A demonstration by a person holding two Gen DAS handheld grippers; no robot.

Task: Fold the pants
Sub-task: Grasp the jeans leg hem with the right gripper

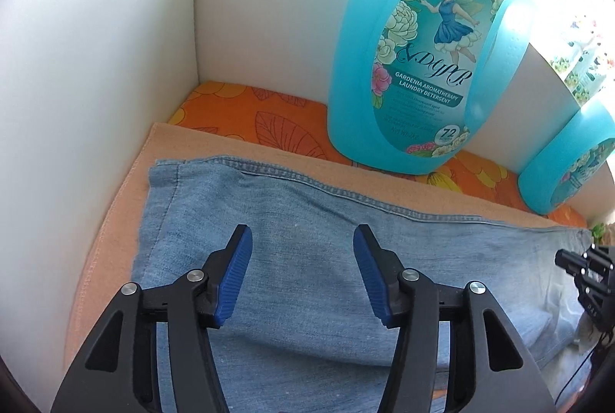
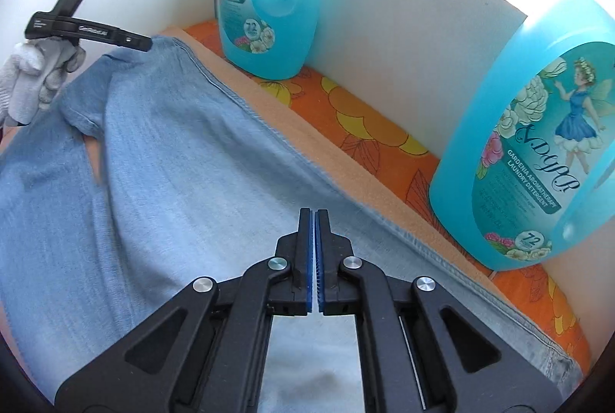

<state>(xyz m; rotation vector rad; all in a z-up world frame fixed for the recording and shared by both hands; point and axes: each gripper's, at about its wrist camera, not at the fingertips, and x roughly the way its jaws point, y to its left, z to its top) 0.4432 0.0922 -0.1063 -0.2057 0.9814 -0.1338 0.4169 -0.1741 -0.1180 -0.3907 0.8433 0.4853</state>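
Light blue denim pants [image 1: 307, 251] lie flat on a peach towel [image 1: 111, 220]; they fill the right wrist view [image 2: 173, 190] too. My left gripper [image 1: 303, 240] is open and empty, hovering over the pants near their hemmed leg end. My right gripper [image 2: 312, 217] is shut with nothing between its blue pads, low over the pants near the seam edge. The left gripper also shows in the right wrist view [image 2: 138, 44], at the far corner of the pants, held by a white-gloved hand [image 2: 34, 74].
Two turquoise laundry detergent bottles [image 1: 430, 47] [image 1: 569, 163] stand on an orange floral cloth [image 1: 276, 120] behind the towel. White walls [image 1: 96, 47] close off the left and back. The right gripper's body [image 1: 592, 278] shows at the right edge.
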